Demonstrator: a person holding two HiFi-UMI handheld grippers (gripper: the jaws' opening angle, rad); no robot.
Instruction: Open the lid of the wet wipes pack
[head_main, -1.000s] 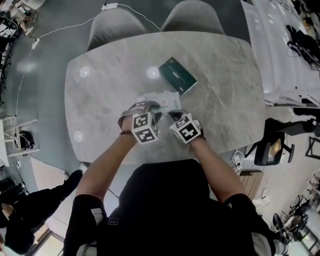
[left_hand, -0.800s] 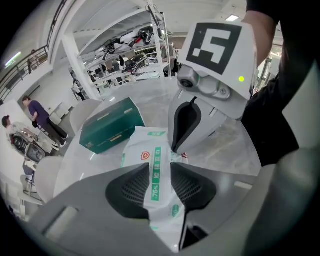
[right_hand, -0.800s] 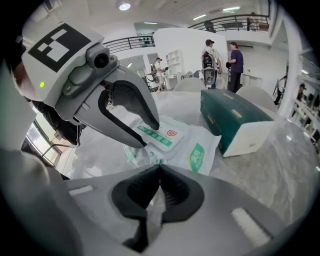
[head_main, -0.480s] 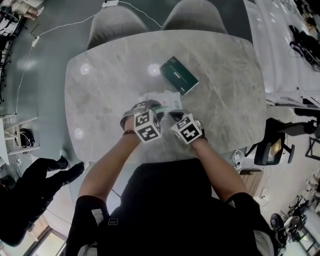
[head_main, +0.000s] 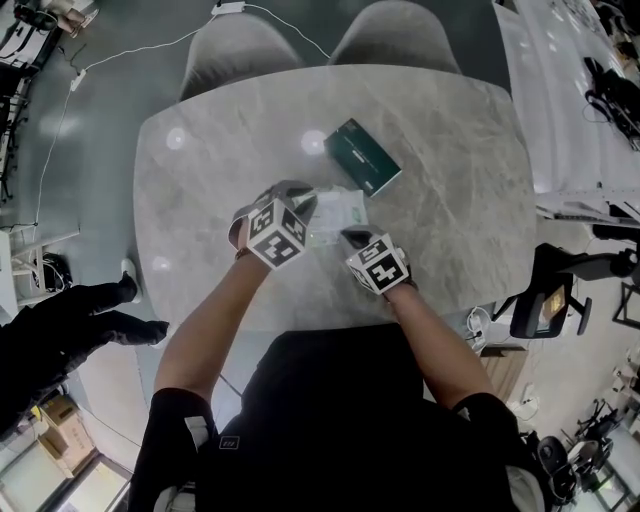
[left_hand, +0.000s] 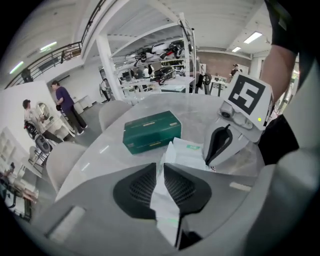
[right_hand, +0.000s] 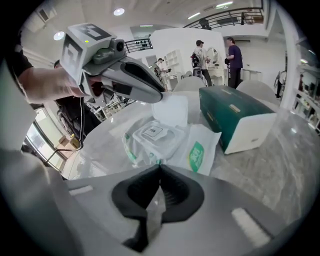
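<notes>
The white wet wipes pack (head_main: 337, 214) with green print lies mid-table, its rectangular lid (right_hand: 151, 134) facing up. My left gripper (head_main: 303, 203) is over the pack's far left end. Its jaws are closing, and a white flap (left_hand: 164, 197) from the pack is pinched between the pads and pulled up. Whether that flap is the lid or the wrapper I cannot tell. From the right gripper view the flap (right_hand: 170, 111) stands upright under the left gripper (right_hand: 158, 91). My right gripper (head_main: 350, 239) is shut on the pack's near edge film (right_hand: 151, 210).
A dark green box (head_main: 364, 156) lies just beyond the pack, also in the left gripper view (left_hand: 151, 131). Two grey chairs (head_main: 390, 35) stand at the table's far edge (head_main: 330, 70). A person's legs (head_main: 70, 320) are on the floor at left, a black office chair (head_main: 560, 290) at right.
The left gripper has risen and moved left and away, rolling a little, with the white flap drawn up from the pack. The right gripper has kept still on the near edge.
</notes>
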